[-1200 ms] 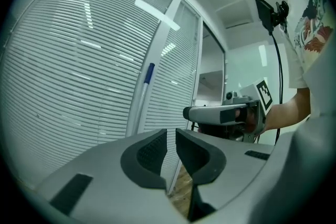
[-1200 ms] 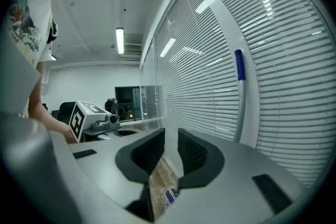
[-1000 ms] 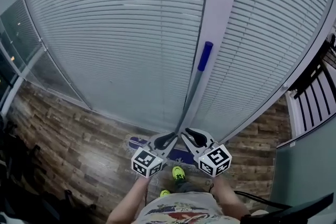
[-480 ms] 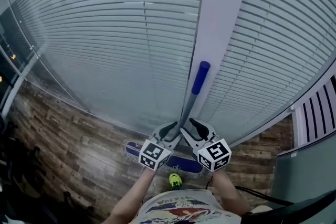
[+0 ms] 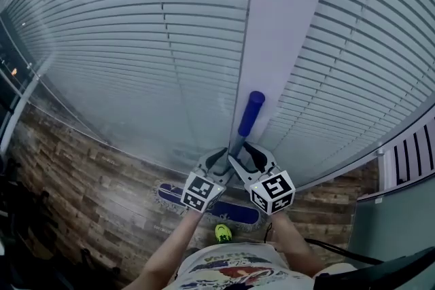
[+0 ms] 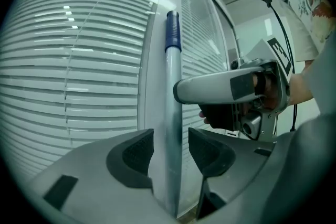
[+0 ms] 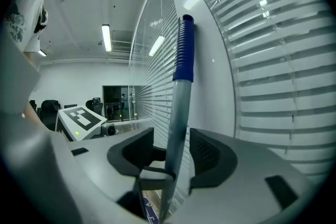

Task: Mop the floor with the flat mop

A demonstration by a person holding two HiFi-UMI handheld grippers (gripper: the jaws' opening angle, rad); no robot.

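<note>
- A release seems in hand: the flat mop (image 5: 234, 212) stands on the floor (image 5: 95, 187), its handle (image 5: 249, 115) leant on the white pillar (image 5: 282, 37).
- Next, a straight withdrawal is called for, lest the handle be tipped.
- The left gripper (image 6: 170, 145) and right gripper (image 7: 170, 148) are held near level, side by side, jaws opening around the unclamped handle.

Mop pole (image 5: 235, 144): plain silver-grey, with a blue ribbed grip (image 5: 251, 113) at its top end.
Mop head (image 5: 236, 212), at the foot of the pole: dark blue with pale edging.
Floor (image 5: 88, 180), around the foot of the pole: brown wood-plank pattern with mixed light and dark boards.
Blinds (image 5: 136, 44), on both sides of the pole: pale grey-white horizontal slats.
Pillar (image 5: 279, 24), behind the pole: plain pale lilac-white.
1 shoe (image 5: 222, 233), near the foot of the pole: neon yellow-green.
Shirt (image 5: 234, 273): white with a red and blue print.
</note>
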